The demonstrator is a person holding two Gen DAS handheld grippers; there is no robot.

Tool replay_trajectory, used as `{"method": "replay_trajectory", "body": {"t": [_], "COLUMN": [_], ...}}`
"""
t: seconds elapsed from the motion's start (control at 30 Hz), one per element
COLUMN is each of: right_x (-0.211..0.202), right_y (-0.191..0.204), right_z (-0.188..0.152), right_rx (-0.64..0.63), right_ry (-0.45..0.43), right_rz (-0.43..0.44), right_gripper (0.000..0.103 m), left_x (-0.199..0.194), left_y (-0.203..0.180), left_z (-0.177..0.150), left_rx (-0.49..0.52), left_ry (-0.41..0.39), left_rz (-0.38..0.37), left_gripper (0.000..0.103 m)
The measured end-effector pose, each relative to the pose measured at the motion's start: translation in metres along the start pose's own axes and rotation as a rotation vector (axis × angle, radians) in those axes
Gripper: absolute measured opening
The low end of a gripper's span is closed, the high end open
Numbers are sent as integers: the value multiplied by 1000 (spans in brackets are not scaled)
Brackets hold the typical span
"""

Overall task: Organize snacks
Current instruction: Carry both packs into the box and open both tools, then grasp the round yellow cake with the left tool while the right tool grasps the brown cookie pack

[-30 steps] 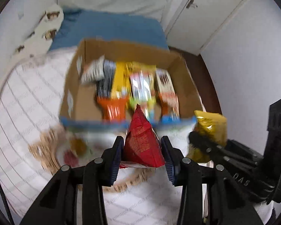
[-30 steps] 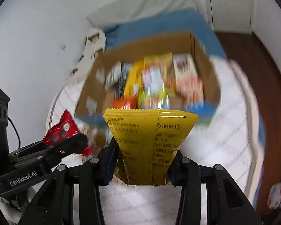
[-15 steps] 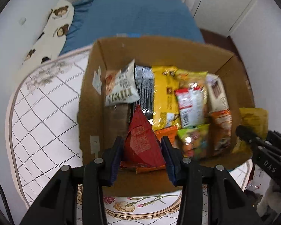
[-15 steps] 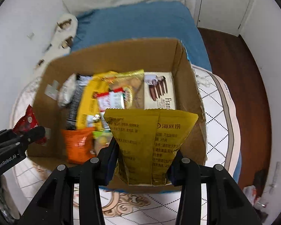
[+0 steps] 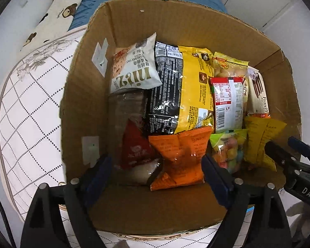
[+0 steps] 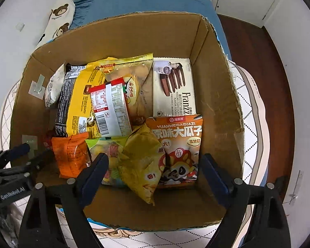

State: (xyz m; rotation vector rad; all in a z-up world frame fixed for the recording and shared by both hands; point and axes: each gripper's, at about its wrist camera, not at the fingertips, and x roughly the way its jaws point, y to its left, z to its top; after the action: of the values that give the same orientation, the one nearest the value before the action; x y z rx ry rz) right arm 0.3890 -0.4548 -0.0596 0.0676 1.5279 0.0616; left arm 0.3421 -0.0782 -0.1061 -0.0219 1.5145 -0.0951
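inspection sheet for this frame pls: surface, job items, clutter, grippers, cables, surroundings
Surface: quilted mattress under the cardboard box.
Job's things: red packet and yellow packet lie loose in the box among other snacks.
Clutter: nothing seen.
Grippers: left gripper and right gripper above the box, jaws opening, pressing on nothing.
Cables: nothing seen.
Surroundings: blue bedding, bear pillow, wood floor.

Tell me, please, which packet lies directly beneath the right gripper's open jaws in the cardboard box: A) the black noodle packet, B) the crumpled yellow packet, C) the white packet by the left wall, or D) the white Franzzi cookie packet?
B: in the right wrist view the crumpled yellow packet lies loose between the opening jaws of the right gripper, inside the cardboard box.
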Motion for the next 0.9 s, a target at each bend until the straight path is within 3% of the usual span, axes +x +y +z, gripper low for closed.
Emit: {"method": "replay_trajectory", "body": {"t": [0.47,0.9], "right_x": [-13,-78], "right_y": [-10,5], "right_z": [-13,-50], "right_rx": [33,-21], "right_ry": [-60,-249], "right_rz": [22,16], "right_gripper": [93,92], "left_x": [-21,-94], "left_y": [-7,-22], "left_z": [-3,-40], "left_rx": [-2,43], "left_ry": [-70,-312], "left_rz": [-2,9], "left_gripper": [88,88]}}
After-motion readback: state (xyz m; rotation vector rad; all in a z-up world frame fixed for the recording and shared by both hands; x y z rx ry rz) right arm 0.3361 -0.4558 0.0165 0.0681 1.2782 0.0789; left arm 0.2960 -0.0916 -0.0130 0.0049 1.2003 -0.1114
